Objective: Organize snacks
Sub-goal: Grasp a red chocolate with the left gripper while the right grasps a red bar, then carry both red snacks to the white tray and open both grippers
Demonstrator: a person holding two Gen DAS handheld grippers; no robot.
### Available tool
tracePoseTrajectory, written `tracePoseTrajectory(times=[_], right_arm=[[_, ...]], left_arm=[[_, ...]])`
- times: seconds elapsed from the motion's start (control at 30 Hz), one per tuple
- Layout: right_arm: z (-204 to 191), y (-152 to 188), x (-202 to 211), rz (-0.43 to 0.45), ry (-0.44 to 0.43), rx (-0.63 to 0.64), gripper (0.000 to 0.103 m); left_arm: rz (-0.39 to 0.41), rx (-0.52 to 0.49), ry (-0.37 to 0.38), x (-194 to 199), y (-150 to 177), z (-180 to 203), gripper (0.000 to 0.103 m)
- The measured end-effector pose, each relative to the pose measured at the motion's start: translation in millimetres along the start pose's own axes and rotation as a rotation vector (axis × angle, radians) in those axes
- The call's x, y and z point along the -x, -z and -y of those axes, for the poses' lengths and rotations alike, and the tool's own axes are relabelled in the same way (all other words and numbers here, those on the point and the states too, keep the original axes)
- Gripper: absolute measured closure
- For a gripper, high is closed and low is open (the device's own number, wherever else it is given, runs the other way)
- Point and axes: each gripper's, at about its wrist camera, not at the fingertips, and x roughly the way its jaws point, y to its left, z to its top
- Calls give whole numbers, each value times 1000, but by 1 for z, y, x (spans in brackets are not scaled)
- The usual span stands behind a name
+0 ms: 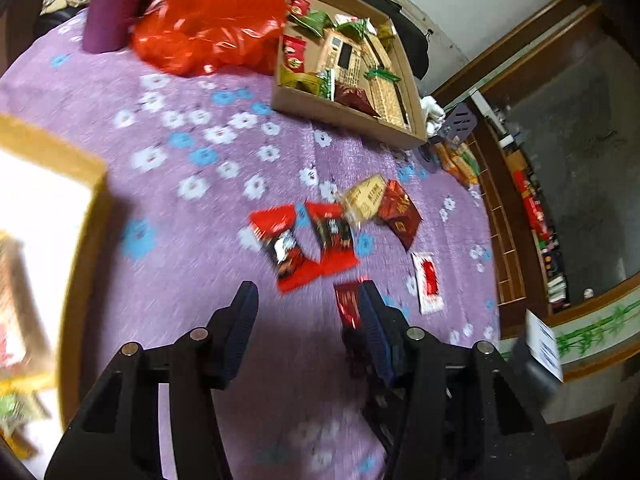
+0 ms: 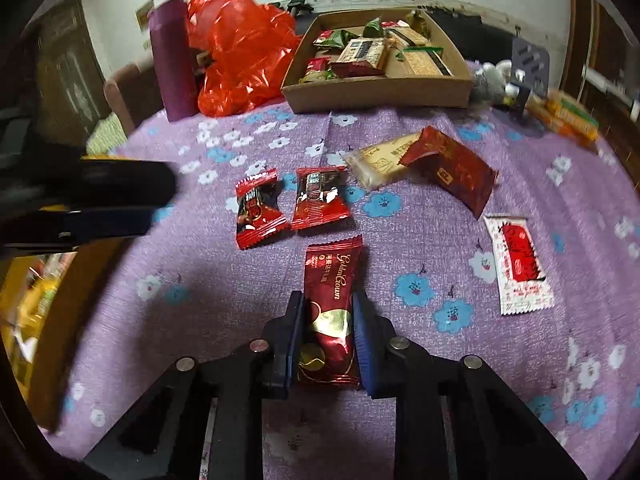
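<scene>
The right gripper (image 2: 327,332) points steeply down at the purple flowered tabletop (image 2: 192,320), its two blue-padded jaws pressed against the long sides of a dark red Golden Crown snack bar (image 2: 330,312) that lies lengthwise between them on the cloth. The left gripper (image 1: 308,300) tilts down at a like angle over the same cloth; its jaws stand partly apart with bare cloth between them, and the same bar's foil end (image 1: 347,304) shows just inside its right finger, though the blur hides whether they touch. In the right wrist view the left gripper shows as a dark blurred shape at the left edge. Ahead lie two red candy packets (image 2: 292,204) side by side, a pale biscuit pack (image 2: 380,160) partly under a dark red pouch (image 2: 452,168), and a white-and-red sachet (image 2: 518,264) off to the right. Farther back a brown cardboard tray (image 2: 376,94) holds mixed snacks, beside a red plastic bag (image 2: 240,52) and a purple cylinder (image 2: 172,60)
</scene>
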Motion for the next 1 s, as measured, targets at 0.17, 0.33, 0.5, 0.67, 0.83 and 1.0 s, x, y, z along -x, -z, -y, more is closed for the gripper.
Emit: tracePoseTrajectory(times=[0.17,0.33,0.5,0.67,0.83,1.0], right_arm=[[22,-2,4,1,-56,-68,80],[27,-1,5,-2,-94,-93,79],[25,0,6,1,-104,-95,80],[24,0,6,8,-99,-93,80],[23,0,10,33,-119,-94,80],[18,-1,18,72,-154,-83,80]], left_arm=[[10,-11,-62,-34,-12,1,54],[47,-70,-121,-48,-11,2,54],[76,-251,-248,-58,-7,16,81],[89,-256,-220,-50,1,11,83],[133,-185,-153,-14,10,-1,83],[208,-103,-69,35,30,-14,83]])
